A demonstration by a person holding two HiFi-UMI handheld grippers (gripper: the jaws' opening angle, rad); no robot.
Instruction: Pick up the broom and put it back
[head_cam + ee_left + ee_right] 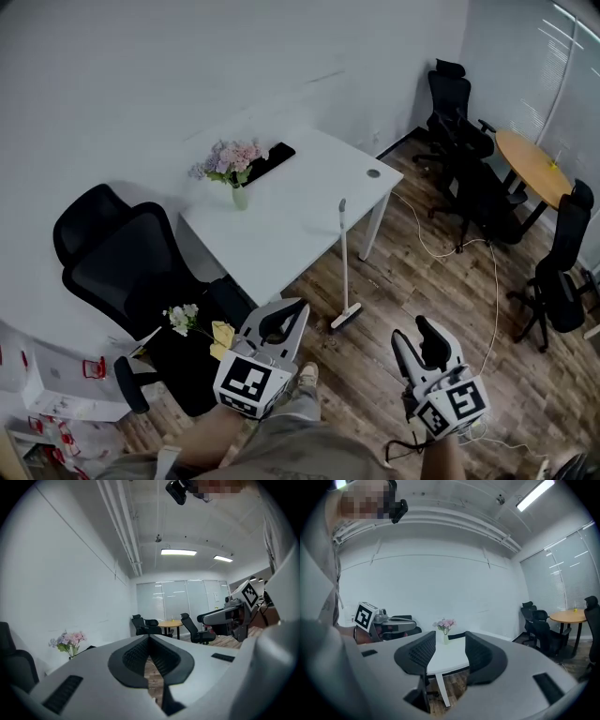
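Observation:
The broom (343, 261) stands upright against the front edge of the white table (309, 202), its brush head (345, 319) on the wood floor. My left gripper (298, 307) hovers low and left of the brush head, a short way from it, its fingertips touching with nothing between them. In the left gripper view its pads (136, 656) meet at the far tip. My right gripper (412, 330) is to the right of the broom, open and empty. The right gripper view shows the white table (450, 657) through the gap of the right gripper (450, 645).
A vase of pink flowers (234, 167) and a flat black item (272, 159) sit on the table. Black office chairs (122, 258) stand left of it, with loose flowers (202, 326) beside them. A round wooden table (534, 164) with black chairs (459, 112) is at the right; a cable (489, 281) crosses the floor.

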